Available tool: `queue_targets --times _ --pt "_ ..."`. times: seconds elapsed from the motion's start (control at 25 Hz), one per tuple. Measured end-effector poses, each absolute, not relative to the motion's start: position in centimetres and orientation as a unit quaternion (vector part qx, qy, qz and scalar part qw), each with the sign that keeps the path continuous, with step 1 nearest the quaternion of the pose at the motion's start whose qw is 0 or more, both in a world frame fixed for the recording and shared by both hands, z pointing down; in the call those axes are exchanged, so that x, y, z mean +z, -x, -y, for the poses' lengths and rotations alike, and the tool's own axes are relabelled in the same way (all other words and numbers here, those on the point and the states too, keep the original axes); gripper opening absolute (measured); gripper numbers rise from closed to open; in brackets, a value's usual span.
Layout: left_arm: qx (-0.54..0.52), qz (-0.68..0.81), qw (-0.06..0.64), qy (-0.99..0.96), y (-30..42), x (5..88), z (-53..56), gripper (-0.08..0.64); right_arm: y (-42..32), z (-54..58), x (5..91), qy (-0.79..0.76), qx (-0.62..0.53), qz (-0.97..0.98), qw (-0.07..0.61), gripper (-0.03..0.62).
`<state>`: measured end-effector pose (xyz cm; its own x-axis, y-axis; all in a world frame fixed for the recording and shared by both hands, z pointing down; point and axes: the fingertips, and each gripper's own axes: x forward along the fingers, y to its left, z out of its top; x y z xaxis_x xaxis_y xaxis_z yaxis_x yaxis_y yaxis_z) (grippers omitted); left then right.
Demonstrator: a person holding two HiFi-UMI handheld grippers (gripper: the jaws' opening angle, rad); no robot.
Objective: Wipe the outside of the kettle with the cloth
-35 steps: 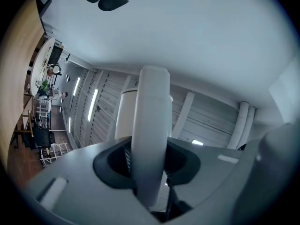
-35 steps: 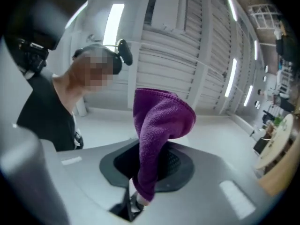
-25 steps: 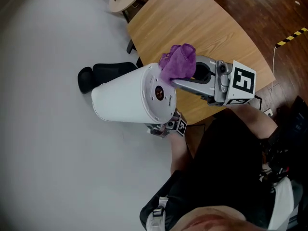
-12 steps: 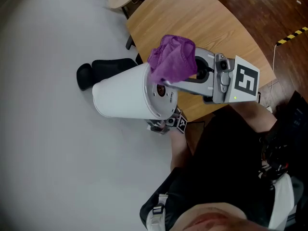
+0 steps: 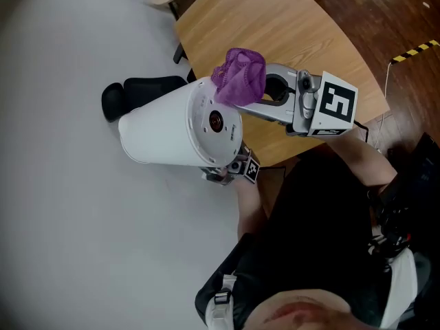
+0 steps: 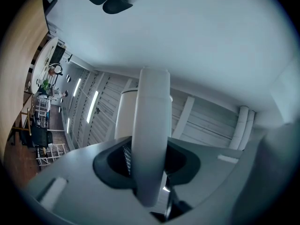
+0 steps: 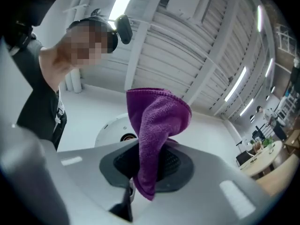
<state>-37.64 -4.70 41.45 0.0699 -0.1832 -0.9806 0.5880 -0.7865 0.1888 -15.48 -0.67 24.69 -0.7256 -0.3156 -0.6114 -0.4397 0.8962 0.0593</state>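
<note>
Kettle [image 5: 161, 133] tipped sideways, its handle [image 6: 150, 121] clamped in my upward-pointing left gripper [image 6: 150, 165]; my right gripper [image 7: 147, 168], angled upward, pinches the purple cloth [image 7: 157, 121] at its base rim.

Fuzzy cloth [image 5: 239, 76], smooth glossy plastic kettle [image 5: 159, 133]

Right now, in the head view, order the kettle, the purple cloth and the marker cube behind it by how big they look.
1. kettle: clearly the largest.
2 and 3. purple cloth and marker cube: they look about alike, so I won't rank one above the other.
</note>
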Motion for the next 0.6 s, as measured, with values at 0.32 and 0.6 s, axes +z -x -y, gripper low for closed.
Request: queue_targets --times 0.32,0.6 --pt "-0.67 -0.129 0.279 -0.675 38.5 42.3 5.1 0.052 21.3 -6.3 31.9 0.082 -0.047 -0.969 0.228 0.063" --pt "-0.619 -0.069 0.253 -0.74 38.7 43.5 4.5 0.052 16.3 -1.9 36.7 0.12 -0.089 -0.948 0.281 0.063"
